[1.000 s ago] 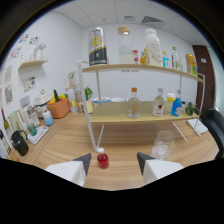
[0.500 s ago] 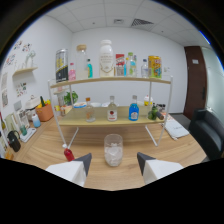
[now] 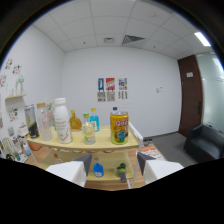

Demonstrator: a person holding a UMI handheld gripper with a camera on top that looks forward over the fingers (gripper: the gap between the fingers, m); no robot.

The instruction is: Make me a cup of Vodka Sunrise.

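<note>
Since earlier view swings up and left; glass gone from sight. Gripper (image 3: 114, 165) spread wide, empty. Vodka unidentifiable; on top shelf (image 3: 85, 145) yellow can (image 3: 119, 127) at 12 o'clock looks orange drink: light, slippery, dentable, grasp mid-body. White bottle (image 3: 61, 120) at 10.

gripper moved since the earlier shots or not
Yes. The gripper has swung up and right: the shelf rack now sits lower left, and the glass between its fingers is gone.

Lower shelf (image 3: 112, 172) half hidden behind gripper (image 3: 114, 161) fingers at 6 o'clock; its bottles unreadable. Top-shelf labels blurred. Left wall shelf (image 3: 14, 97) at 9 o'clock cut off.
</note>
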